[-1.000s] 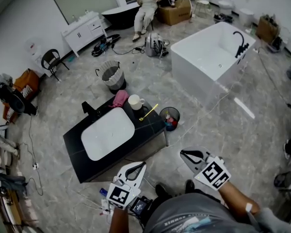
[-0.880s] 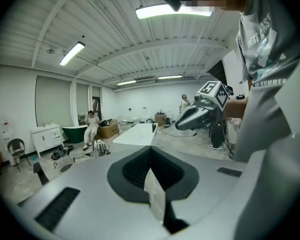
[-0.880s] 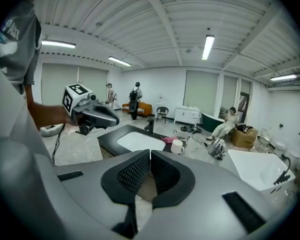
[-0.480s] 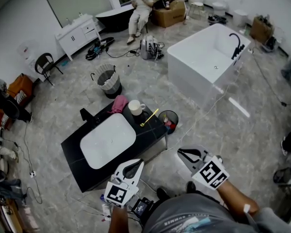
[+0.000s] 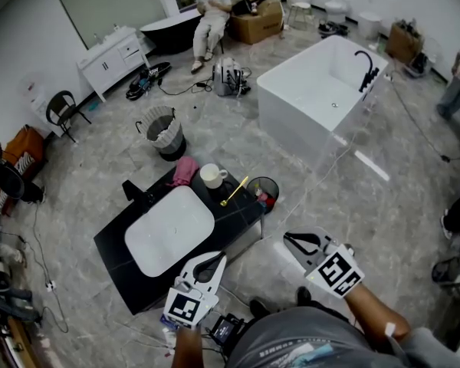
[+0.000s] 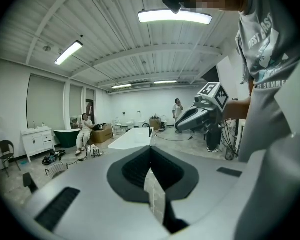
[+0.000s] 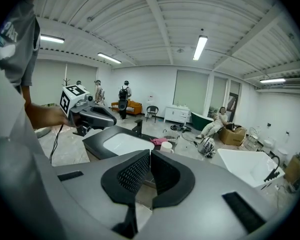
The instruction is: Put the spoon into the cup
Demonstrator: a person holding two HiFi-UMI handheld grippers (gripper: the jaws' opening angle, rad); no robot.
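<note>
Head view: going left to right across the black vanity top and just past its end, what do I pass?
In order: black faucet → crumpled pink cloth → white ceramic cup → thin yellow spoon → round black bin.

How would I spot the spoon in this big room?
Find the black counter with the white basin, mid-floor. The spoon lies at its right end, beside the white cup. It alone is slim and golden; the cup is round, the cloth pink.

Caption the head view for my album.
Both shut, left gripper and right gripper hover short of the counter bearing cup and spoon.
</note>
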